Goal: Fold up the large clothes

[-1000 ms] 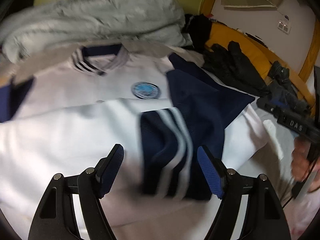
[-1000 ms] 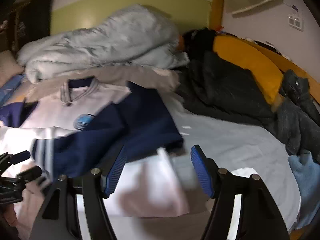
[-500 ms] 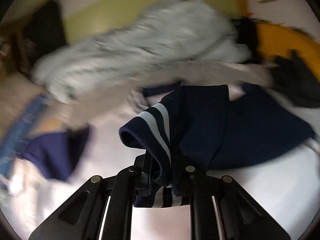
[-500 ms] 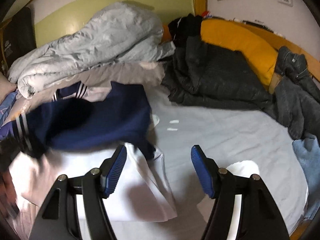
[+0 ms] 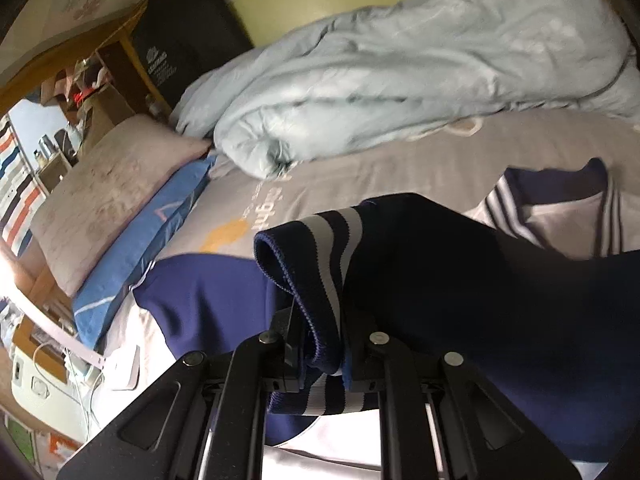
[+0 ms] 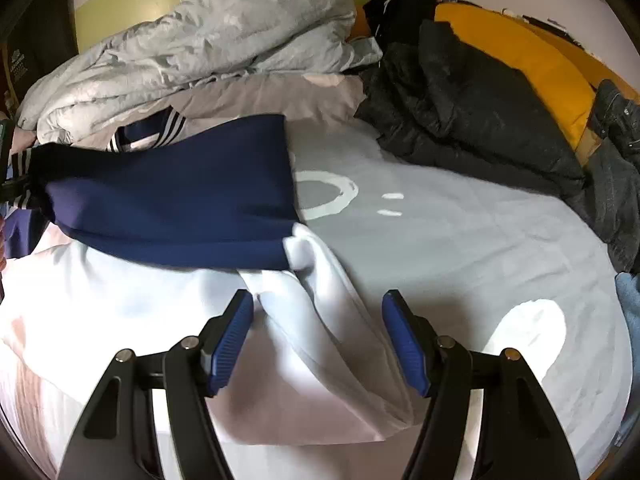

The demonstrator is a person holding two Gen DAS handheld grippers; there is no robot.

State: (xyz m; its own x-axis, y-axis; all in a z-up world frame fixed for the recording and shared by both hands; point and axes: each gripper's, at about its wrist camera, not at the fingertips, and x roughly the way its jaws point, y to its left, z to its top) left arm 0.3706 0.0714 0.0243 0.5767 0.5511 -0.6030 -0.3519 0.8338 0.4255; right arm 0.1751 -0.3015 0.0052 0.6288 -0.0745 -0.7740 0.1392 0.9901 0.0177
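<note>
Bed sheet (image 5: 400, 176) | left tool (image 5: 320, 344) clamps striped cuff (image 5: 320, 248) | lettering unreadable

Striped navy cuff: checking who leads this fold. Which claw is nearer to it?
Left. The left claw is shut on the striped navy cuff; the right claw hangs open over the white body, a sleeve away.

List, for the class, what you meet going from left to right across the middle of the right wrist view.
Navy sleeve → white ring print on the grey sheet → black jacket → yellow cushion → dark jeans.
</note>
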